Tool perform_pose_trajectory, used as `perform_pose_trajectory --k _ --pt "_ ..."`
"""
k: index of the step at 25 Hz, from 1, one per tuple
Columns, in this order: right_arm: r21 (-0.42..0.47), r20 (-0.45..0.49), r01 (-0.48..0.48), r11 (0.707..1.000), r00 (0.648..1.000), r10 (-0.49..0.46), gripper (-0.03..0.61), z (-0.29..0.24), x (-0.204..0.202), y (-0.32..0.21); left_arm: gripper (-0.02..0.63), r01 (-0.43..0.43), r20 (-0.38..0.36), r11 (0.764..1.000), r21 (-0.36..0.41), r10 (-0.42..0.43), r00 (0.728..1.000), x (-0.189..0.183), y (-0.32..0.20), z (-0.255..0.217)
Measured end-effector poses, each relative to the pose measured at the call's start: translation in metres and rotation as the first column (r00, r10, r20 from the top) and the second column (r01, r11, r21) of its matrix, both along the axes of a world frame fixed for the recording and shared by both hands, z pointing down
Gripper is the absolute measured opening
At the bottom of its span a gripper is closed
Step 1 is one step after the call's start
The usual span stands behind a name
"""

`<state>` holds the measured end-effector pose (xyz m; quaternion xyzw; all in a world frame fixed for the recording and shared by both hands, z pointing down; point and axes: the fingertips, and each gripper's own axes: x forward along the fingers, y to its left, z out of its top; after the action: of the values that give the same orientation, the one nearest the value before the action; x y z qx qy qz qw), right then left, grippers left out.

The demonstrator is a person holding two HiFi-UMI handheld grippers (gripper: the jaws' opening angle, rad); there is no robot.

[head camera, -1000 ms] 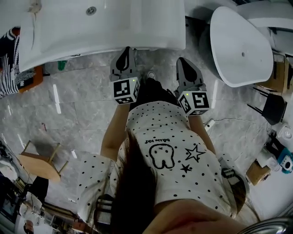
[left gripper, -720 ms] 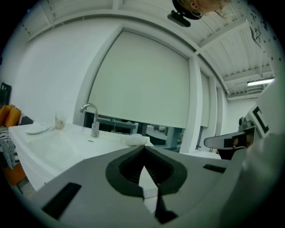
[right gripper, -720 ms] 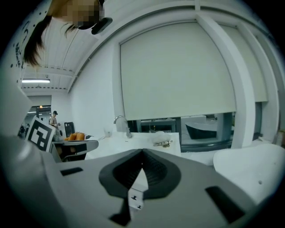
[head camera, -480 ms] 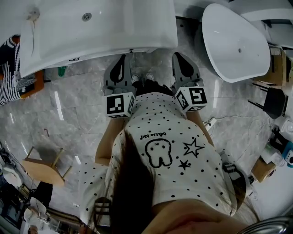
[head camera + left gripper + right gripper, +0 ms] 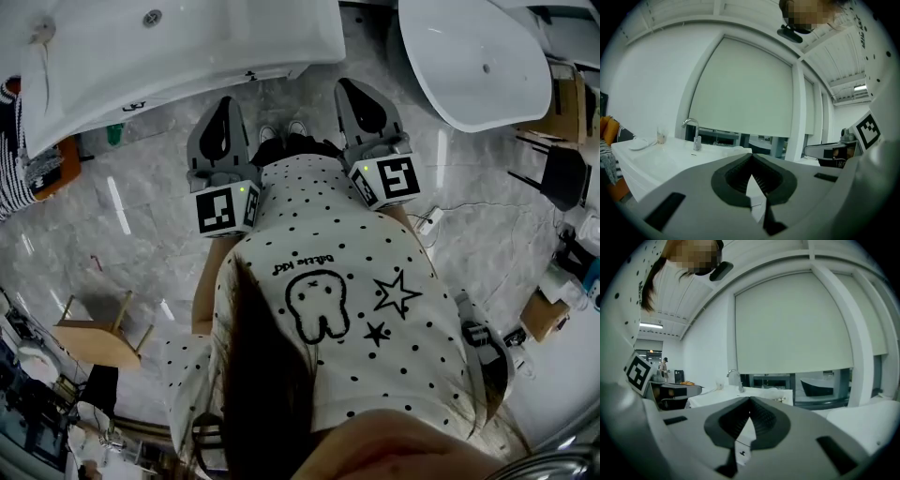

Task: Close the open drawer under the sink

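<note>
In the head view the white sink unit (image 5: 187, 56) fills the top left, and its overhanging top hides any drawer below it. My left gripper (image 5: 225, 105) is shut with nothing held and floats above the marble floor, just short of the sink's front edge. My right gripper (image 5: 352, 89) hangs beside it, also shut and empty. In the left gripper view the closed jaw tips (image 5: 751, 158) point over the basin top (image 5: 661, 157) toward the faucet (image 5: 696, 135). The right gripper (image 5: 750, 401) sees the same faucet (image 5: 736, 379) further off.
A white bathtub (image 5: 473, 56) stands at the top right. A wooden stool (image 5: 94, 333) sits on the floor at the lower left. An orange object (image 5: 58, 161) lies under the sink's left end. A dark chair (image 5: 562, 178) and a floor cable (image 5: 441, 217) are at the right.
Both grippers have drawn back from the sink's front edge toward the person's body. The sink and bathtub have slid upward in the head view.
</note>
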<state>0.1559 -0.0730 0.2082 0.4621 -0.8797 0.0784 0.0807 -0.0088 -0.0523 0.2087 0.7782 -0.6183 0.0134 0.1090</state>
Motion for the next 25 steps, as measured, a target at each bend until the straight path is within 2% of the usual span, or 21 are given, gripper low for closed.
perform_pose_trajectory --k 4,7,12,14,19,25 --pt "0.019 -0.010 0.087 0.996 0.996 -0.087 0.012 0.002 -0.020 0.006 0.003 -0.015 -0.002 1.000 0.001 0.015 1.000 0.005 -0.001 0.003" --pt "0.006 -0.051 0.142 0.990 0.989 -0.142 0.012 0.008 -0.033 0.011 0.003 -0.036 -0.005 0.999 -0.010 0.036 0.999 0.010 0.001 0.005" --pt "-0.007 -0.057 0.225 0.974 0.973 -0.225 0.012 0.008 -0.050 0.017 0.003 -0.090 0.014 0.996 -0.018 0.090 0.996 0.022 0.006 0.009" --pt "-0.007 -0.058 0.251 0.968 0.966 -0.251 0.012 0.008 -0.057 0.020 0.003 -0.082 0.004 0.996 -0.021 0.082 0.997 0.021 0.007 0.010" --pt "0.003 -0.053 0.251 0.968 0.967 -0.250 0.012 0.005 -0.057 0.020 0.003 -0.050 -0.032 0.998 -0.041 0.049 0.998 0.014 0.004 0.011" --pt "-0.001 -0.058 0.250 0.968 0.967 -0.250 0.012 0.007 -0.057 0.020 0.003 -0.032 -0.045 0.999 -0.017 0.031 0.999 0.009 0.004 0.009"
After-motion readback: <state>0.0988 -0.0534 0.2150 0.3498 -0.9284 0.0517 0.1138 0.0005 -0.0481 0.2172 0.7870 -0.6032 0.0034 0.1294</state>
